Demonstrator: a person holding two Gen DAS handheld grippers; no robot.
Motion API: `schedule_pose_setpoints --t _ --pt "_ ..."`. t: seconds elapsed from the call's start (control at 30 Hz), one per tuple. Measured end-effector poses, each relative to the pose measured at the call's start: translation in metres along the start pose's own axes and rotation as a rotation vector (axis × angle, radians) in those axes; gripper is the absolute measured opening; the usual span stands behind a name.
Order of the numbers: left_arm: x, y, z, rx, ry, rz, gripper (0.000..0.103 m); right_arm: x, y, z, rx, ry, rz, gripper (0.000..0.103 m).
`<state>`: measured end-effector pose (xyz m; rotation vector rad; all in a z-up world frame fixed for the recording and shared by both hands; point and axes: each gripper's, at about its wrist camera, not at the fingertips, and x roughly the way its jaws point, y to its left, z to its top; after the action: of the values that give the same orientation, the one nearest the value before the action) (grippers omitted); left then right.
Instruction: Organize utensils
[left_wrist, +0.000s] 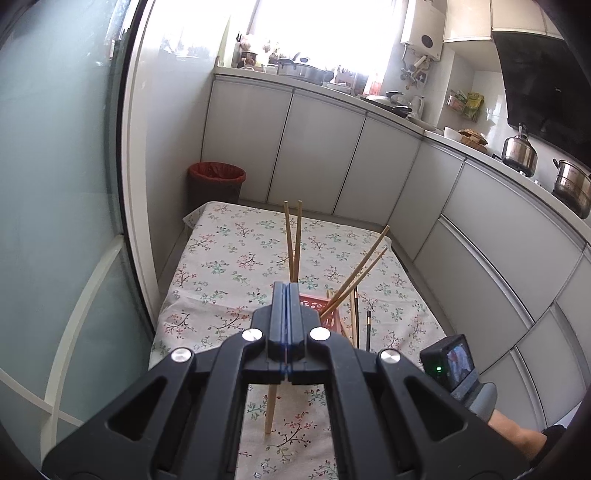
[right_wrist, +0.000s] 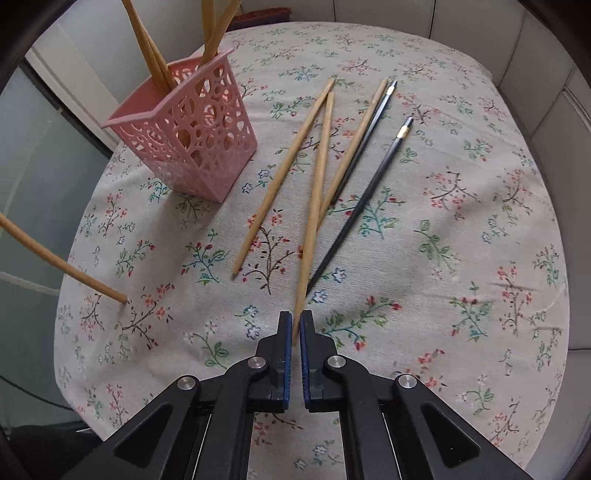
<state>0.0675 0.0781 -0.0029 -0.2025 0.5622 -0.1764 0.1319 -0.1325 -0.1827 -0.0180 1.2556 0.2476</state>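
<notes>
Left gripper (left_wrist: 287, 291): jaws pressed together on a wooden chopstick (left_wrist: 270, 408) whose lower end rests on the floral tablecloth (left_wrist: 221, 258) beneath. Just beyond, right of the tips: pink perforated holder (left_wrist: 314, 304) with chopsticks leaning out; black chopstick (left_wrist: 368, 328) lying beside.

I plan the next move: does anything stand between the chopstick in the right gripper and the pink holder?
Nothing visible does. The right gripper holds a wooden chopstick; only bare cloth lies toward the pink holder, though another loose chopstick lies close beside.
</notes>
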Motion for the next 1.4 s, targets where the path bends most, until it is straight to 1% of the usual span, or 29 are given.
schedule_pose_setpoints --t 0.1,0.2,0.3,0.37,0.4,0.43,0.5,0.57,0.7,0.77,0.8,0.83,0.87,0.93,1.0,1.03,1.07,1.1,1.13,1.17,1.23,1.3,1.33,1.37,1.4 --pt "-0.001 0.000 -0.001 -0.011 -0.003 0.002 0.000 -0.026 -0.010 -0.009 -0.005 -0.062 -0.006 0.003" --pt "-0.001 -0.003 0.000 -0.014 -0.004 -0.002 0.000 -0.059 -0.018 -0.012 -0.020 -0.149 -0.024 0.002" --pt "-0.002 -0.007 -0.001 -0.002 -0.008 0.002 0.000 -0.094 -0.019 -0.016 -0.024 -0.256 -0.041 0.002" --pt "-0.002 -0.009 -0.002 0.005 -0.006 0.009 0.000 -0.113 -0.018 -0.016 -0.016 -0.308 -0.023 0.002" --pt "-0.001 -0.009 -0.002 0.008 -0.003 0.012 0.000 -0.119 -0.018 -0.014 -0.014 -0.316 -0.008 0.003" --pt "0.000 -0.009 -0.004 0.011 0.001 0.014 0.000 -0.120 -0.018 -0.012 -0.011 -0.316 0.008 0.003" --pt "0.003 -0.010 -0.006 0.018 0.012 0.018 0.000 -0.106 -0.020 -0.010 -0.002 -0.264 0.048 0.006" --pt "0.006 -0.011 -0.007 0.024 0.023 0.019 0.000 -0.078 -0.023 -0.011 0.023 -0.164 0.067 0.021" --pt "0.008 -0.011 -0.005 0.034 0.030 0.016 0.000 -0.029 -0.026 -0.015 0.067 -0.021 0.120 0.021" --pt "0.009 -0.009 -0.005 0.028 0.044 0.024 0.000 -0.016 -0.023 -0.015 0.083 0.016 0.144 0.021" --pt "0.012 -0.007 -0.005 0.027 0.063 0.029 0.000 -0.012 -0.021 -0.013 0.090 0.026 0.155 0.022" --pt "0.017 -0.005 -0.006 0.029 0.099 0.027 0.000 -0.009 -0.019 -0.013 0.092 0.029 0.160 0.027" --pt "0.025 -0.001 -0.008 0.025 0.137 0.043 0.001 -0.007 -0.016 -0.012 0.094 0.028 0.158 0.033" --pt "0.041 0.011 -0.015 -0.001 0.202 0.076 0.008 0.000 -0.011 -0.009 0.090 0.026 0.143 0.036" --pt "0.054 0.023 -0.020 -0.035 0.252 0.091 0.021 0.008 -0.005 -0.007 0.071 0.027 0.116 0.036" --pt "0.059 0.028 -0.022 -0.050 0.262 0.111 0.024 0.011 -0.003 -0.006 0.058 0.029 0.103 0.036" --pt "0.062 0.032 -0.023 -0.057 0.265 0.127 0.031 0.015 0.001 -0.006 0.043 0.031 0.091 0.034" --pt "0.065 0.036 -0.023 -0.061 0.267 0.137 0.038 0.015 0.004 -0.007 0.019 0.005 0.072 0.031" --pt "0.070 0.040 -0.022 -0.065 0.269 0.149 0.041 0.017 0.009 -0.008 -0.023 0.005 0.048 0.014" --pt "0.076 0.042 -0.022 -0.071 0.275 0.166 0.042 0.017 0.012 -0.010 -0.057 -0.002 0.020 0.008" --pt "0.097 0.053 -0.020 -0.101 0.316 0.187 0.042 0.016 0.011 -0.012 -0.062 0.006 0.022 0.007" --pt "0.120 0.064 -0.019 -0.148 0.340 0.197 0.042 0.014 0.004 -0.012 -0.035 0.017 0.037 0.006" --pt "0.133 0.069 -0.020 -0.155 0.354 0.208 0.042 0.010 0.001 -0.013 -0.030 0.010 0.041 0.006" --pt "0.144 0.073 -0.021 -0.156 0.360 0.221 0.039 0.005 -0.002 -0.012 -0.029 0.000 0.042 0.005" --pt "0.154 0.077 -0.022 -0.153 0.366 0.237 0.032 0.000 -0.005 -0.012 -0.028 -0.012 0.046 0.005"
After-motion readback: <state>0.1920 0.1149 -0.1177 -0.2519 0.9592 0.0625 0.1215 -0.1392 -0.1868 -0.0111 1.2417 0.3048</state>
